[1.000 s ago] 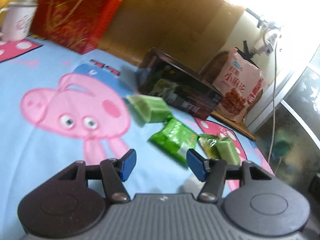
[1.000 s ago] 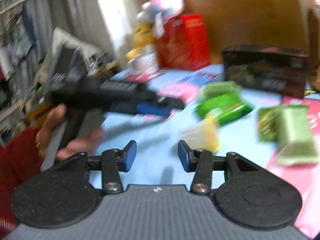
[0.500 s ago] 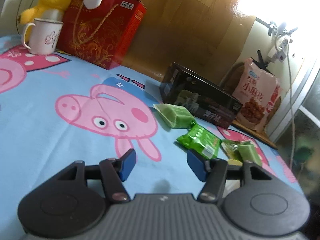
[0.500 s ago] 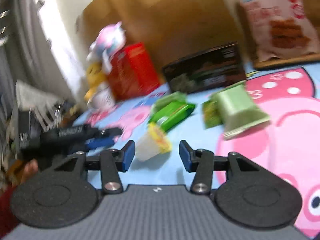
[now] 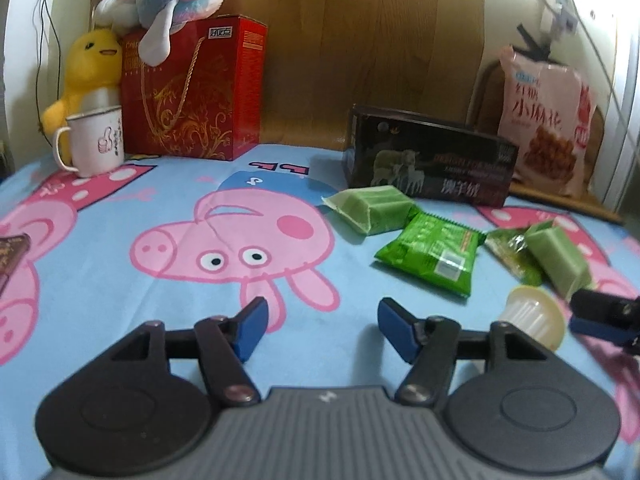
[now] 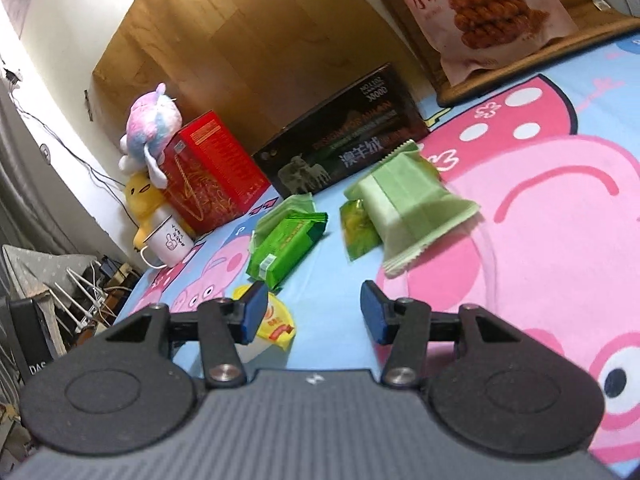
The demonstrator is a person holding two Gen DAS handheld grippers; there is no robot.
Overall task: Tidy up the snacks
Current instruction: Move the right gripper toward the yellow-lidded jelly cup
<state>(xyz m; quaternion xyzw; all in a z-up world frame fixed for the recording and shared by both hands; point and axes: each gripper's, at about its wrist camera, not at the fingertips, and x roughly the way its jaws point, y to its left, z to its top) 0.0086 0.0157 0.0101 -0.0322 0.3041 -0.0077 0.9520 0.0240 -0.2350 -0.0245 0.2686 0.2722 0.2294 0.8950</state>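
Note:
Several snacks lie on the Peppa Pig cloth point(image 5: 120, 280): a pale green packet point(image 5: 370, 208), a bright green packet point(image 5: 432, 252), a small dark green wrapper point(image 5: 508, 252), another pale green packet point(image 5: 558, 260) and a white jelly cup point(image 5: 534, 316). My left gripper point(image 5: 320, 330) is open and empty above the cloth, left of the cup. My right gripper point(image 6: 308, 312) is open and empty; the jelly cup with its yellow lid point(image 6: 274, 324) lies by its left finger, the pale green packet point(image 6: 408, 208) and bright green packet point(image 6: 286, 246) lie ahead. Its finger shows in the left wrist view point(image 5: 604, 314).
A black box point(image 5: 430, 160), a red gift box point(image 5: 192, 88) with plush toys, a white mug point(image 5: 94, 140) and a pink snack bag point(image 5: 544, 120) stand along the wooden back. A dark item point(image 5: 12, 252) lies at the left edge.
Both grippers swung round and the views steadied. The left now faces the back wall squarely. The right moved closer to the snacks, with the jelly cup now beside its left finger.

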